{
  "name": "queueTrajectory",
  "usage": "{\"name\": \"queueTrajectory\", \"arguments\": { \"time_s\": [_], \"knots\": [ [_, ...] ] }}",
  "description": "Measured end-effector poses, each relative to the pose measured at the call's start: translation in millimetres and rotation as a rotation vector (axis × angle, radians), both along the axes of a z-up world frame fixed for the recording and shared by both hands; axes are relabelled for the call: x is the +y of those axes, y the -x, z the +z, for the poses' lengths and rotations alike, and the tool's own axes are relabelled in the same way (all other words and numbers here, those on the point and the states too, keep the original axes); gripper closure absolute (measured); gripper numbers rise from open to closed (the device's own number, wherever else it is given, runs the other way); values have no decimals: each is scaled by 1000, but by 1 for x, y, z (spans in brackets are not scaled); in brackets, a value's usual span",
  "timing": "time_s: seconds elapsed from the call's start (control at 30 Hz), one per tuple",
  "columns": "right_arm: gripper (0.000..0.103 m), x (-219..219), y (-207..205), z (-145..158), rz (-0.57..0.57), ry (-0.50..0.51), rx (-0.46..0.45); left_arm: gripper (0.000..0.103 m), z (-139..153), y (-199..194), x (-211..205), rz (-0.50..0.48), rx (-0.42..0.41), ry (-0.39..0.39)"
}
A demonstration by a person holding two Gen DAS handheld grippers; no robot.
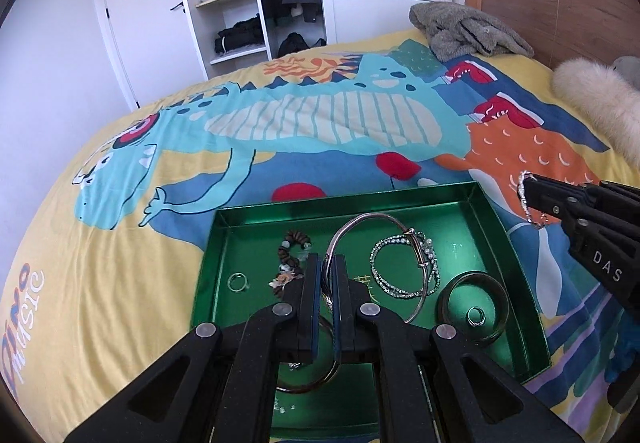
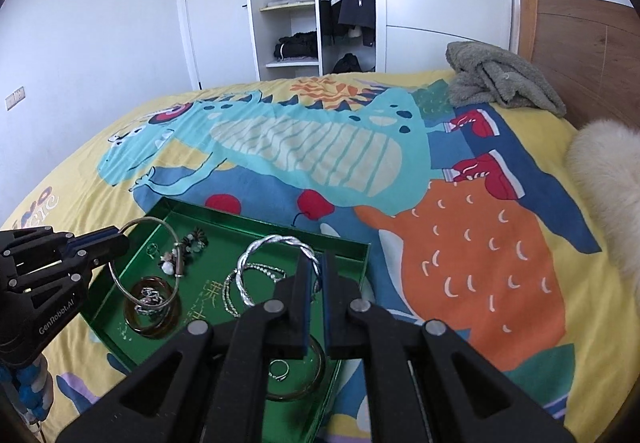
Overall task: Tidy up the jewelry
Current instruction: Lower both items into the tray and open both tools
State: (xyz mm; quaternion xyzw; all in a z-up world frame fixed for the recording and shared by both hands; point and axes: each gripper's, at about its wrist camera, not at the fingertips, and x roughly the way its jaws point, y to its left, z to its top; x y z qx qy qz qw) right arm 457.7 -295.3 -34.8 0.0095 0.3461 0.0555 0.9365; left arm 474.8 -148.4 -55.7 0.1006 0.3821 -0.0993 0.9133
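Note:
A green tray (image 1: 496, 227) lies on the bed and holds several pieces of jewelry. My left gripper (image 1: 328, 263) is shut on a thin silver bangle (image 1: 368, 218) and holds it over the tray; it also shows in the right wrist view (image 2: 116, 239) with the bangle (image 2: 160, 221). My right gripper (image 2: 316, 263) is shut on a twisted silver bracelet (image 2: 276, 241) above the tray's far right edge (image 2: 348, 247); in the left wrist view it (image 1: 528, 187) hangs right of the tray with the bracelet (image 1: 522, 199).
In the tray lie a beaded bracelet (image 1: 294, 243), a sparkly chain bracelet (image 1: 384, 275), a dark bangle (image 1: 472, 307) around a ring (image 1: 476, 317), and a small ring (image 1: 238, 281). A grey blanket (image 1: 464, 29) and a fluffy pillow (image 1: 596, 103) lie near the headboard.

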Motion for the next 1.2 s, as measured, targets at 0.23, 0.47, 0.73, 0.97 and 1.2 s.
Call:
{"name": "queueTrajectory", "arguments": {
  "time_s": [0.23,0.47,0.73,0.97,1.2],
  "knots": [
    [99,15,-33,-42,36,52,80,98,-29,-20,-13,1,39,-20],
    [99,29,-53,-69,60,115,152,98,-46,-36,-12,13,75,-22],
    [99,33,-63,-84,59,161,198,98,-60,-42,-10,29,109,-19],
    [99,36,-70,-90,72,188,233,98,-69,-46,-8,38,129,-19],
    [99,37,-70,-93,74,200,238,98,-74,-49,-7,40,156,-14]
  ]
}}
